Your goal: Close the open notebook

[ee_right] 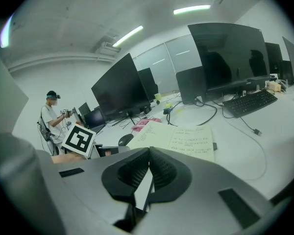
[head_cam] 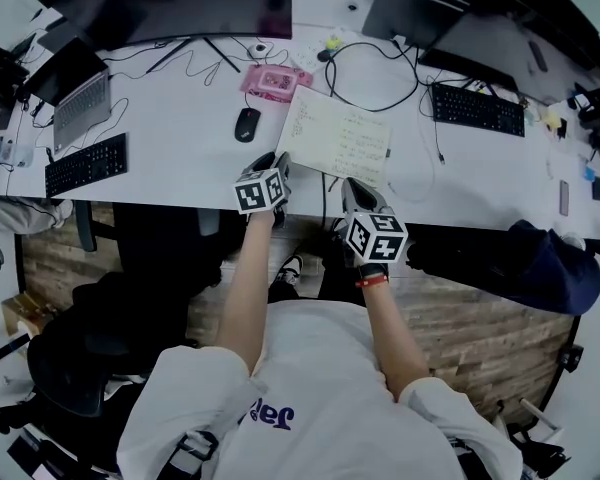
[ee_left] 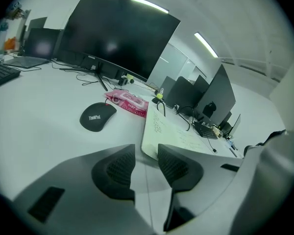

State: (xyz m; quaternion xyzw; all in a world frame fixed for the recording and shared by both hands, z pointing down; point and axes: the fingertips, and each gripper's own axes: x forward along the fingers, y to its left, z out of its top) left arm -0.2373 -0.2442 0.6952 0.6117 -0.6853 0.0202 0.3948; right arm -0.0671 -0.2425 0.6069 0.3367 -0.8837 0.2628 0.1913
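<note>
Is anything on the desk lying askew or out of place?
The open notebook lies skewed to the front edge of the desk, and the pink packet behind the mouse is tilted too. Nothing looks spilled or damaged.

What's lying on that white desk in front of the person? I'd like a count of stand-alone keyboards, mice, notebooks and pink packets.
Keyboards: 2
Mouse: 1
Notebook: 1
Pink packet: 1
Total: 5

White desk [head_cam: 195, 158], wooden floor [head_cam: 460, 330]
</note>
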